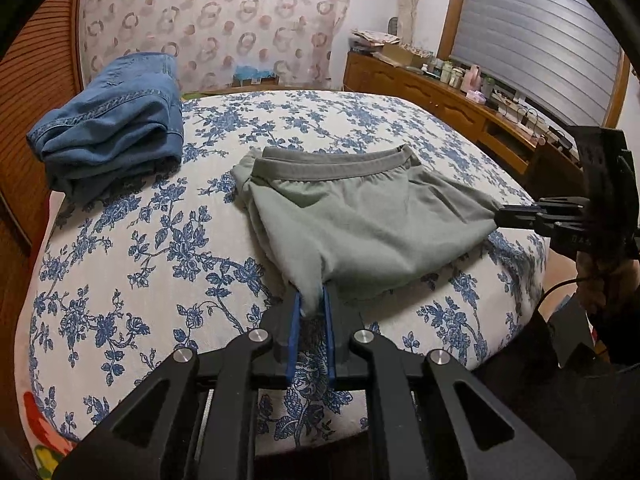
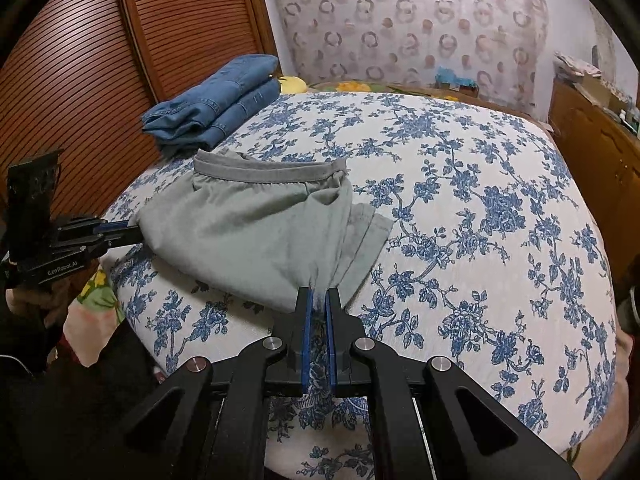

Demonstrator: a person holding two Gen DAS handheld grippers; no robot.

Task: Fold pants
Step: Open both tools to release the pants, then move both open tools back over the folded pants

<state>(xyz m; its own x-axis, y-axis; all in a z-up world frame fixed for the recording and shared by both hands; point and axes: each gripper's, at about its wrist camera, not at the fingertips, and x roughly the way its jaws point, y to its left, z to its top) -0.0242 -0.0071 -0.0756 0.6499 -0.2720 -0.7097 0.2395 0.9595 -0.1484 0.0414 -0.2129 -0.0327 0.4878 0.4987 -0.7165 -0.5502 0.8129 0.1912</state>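
On the bed [image 1: 132, 248], the pants [image 1: 360, 216] lie at centre, waistband at 12 o'clock. The jeans [image 1: 112, 128] sit at their 10 o'clock, apart. The left gripper [image 1: 312, 304] is at their 6 o'clock corner, the right gripper [image 1: 500, 216] at 3 o'clock.

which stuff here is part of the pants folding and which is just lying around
In the job:
- grey-green pants
- left gripper, shut on one near corner
- right gripper, shut on the other

Just lying about:
- folded blue jeans
- clutter on the wooden dresser
- floral bedspread underneath
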